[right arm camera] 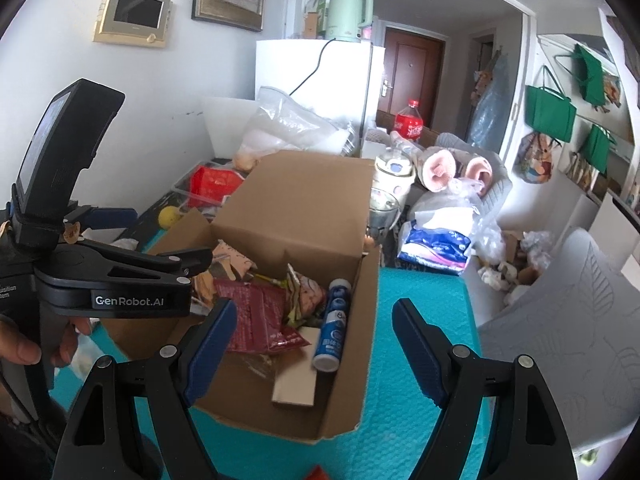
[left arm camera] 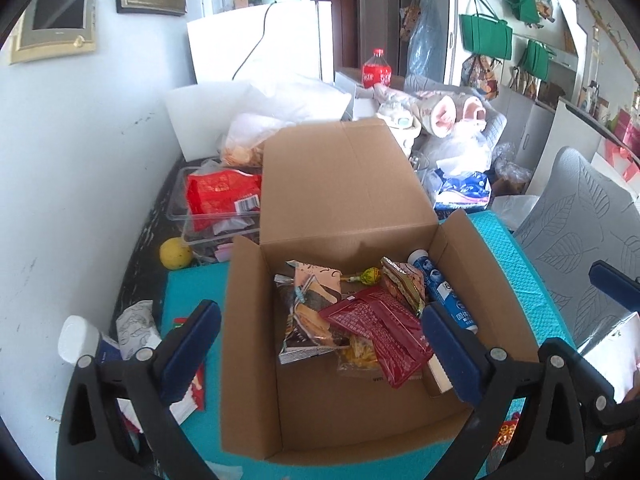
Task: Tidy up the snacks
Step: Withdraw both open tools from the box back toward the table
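I'm looking down into the open box [left arm camera: 352, 412] on the teal mat [left arm camera: 516, 276], and the snacks sit in a heap on its floor. My left gripper [left arm camera: 320, 346] hangs above the box with its jaws spread wide and nothing between the pads: its left finger [left arm camera: 188, 350] sits outside the box's left wall, over the mat, and its right finger [left arm camera: 452, 354] hangs over the right side of the box. Between them, lower down in the box, lie the red packet [left arm camera: 380, 336], a striped packet [left arm camera: 310, 320] to its left, a lollipop [left arm camera: 370, 275] behind it and a gold-edged packet [left arm camera: 404, 286] just right of that. The blue tube [left arm camera: 444, 294] lies along the right wall, partly hidden behind my right finger there.

My right gripper [right arm camera: 316, 350] is also apart and holds nothing. Its left finger [right arm camera: 210, 350] hangs over the near left of the box [right arm camera: 296, 200], in front of the red packet [right arm camera: 256, 322]; its right finger [right arm camera: 420, 350] is outside the box, over the mat [right arm camera: 416, 292]. The tube [right arm camera: 332, 330] lies between those two fingers, well below them, just beside a pale card [right arm camera: 296, 372].

Left of the box stands a clear tub [left arm camera: 200, 236] with a red bag [left arm camera: 224, 196], and a yellow fruit [left arm camera: 175, 254] beside it.
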`<act>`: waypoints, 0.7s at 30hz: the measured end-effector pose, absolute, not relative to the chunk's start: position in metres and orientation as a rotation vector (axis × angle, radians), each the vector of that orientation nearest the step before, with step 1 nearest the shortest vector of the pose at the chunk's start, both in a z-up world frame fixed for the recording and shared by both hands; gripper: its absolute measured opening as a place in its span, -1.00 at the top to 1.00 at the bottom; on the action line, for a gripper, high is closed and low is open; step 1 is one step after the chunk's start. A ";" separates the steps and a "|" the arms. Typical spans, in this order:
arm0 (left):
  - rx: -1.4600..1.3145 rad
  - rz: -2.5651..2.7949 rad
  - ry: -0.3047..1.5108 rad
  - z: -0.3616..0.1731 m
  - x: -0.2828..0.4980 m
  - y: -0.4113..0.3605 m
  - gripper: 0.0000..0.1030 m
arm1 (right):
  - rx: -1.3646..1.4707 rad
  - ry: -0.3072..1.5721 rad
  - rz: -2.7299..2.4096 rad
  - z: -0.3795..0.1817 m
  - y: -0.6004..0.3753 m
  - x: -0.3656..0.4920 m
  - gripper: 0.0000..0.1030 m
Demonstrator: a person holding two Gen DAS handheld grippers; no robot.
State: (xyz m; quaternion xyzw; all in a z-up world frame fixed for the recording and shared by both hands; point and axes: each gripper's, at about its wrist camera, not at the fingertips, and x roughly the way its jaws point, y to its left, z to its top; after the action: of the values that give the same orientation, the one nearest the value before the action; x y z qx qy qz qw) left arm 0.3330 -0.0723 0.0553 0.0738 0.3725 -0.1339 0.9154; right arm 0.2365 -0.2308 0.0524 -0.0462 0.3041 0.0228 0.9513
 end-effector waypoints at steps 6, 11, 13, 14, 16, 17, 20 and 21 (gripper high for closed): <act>0.165 -0.249 0.700 0.076 0.297 -0.047 -0.99 | -0.091 0.570 0.076 0.065 -0.211 0.212 -0.57; 0.161 -0.257 0.653 0.089 0.263 -0.021 -0.99 | -0.072 0.541 0.113 0.069 -0.194 0.191 -0.57; 0.178 -0.255 0.637 0.092 0.248 -0.012 -0.99 | -0.061 0.519 0.138 0.071 -0.186 0.181 -0.57; 0.192 -0.249 0.629 0.092 0.242 -0.010 -0.99 | -0.058 0.508 0.146 0.072 -0.182 0.176 -0.57; 0.208 -0.224 0.615 0.094 0.230 -0.002 -0.99 | -0.057 0.494 0.154 0.073 -0.174 0.167 -0.57; 0.208 -0.216 0.608 0.095 0.226 0.003 -0.99 | -0.058 0.488 0.159 0.073 -0.170 0.162 -0.58; 0.198 -0.207 0.597 0.096 0.213 0.018 -0.99 | -0.071 0.476 0.170 0.072 -0.158 0.150 -0.64; 0.195 -0.198 0.596 0.095 0.209 0.023 -0.99 | -0.074 0.475 0.177 0.071 -0.154 0.147 -0.64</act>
State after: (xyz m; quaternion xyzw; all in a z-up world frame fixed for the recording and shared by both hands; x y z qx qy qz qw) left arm 0.2092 0.0234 0.0952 0.0956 0.2929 -0.0972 0.9464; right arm 0.1465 -0.1540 0.0712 -0.0366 0.2351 0.0877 0.9673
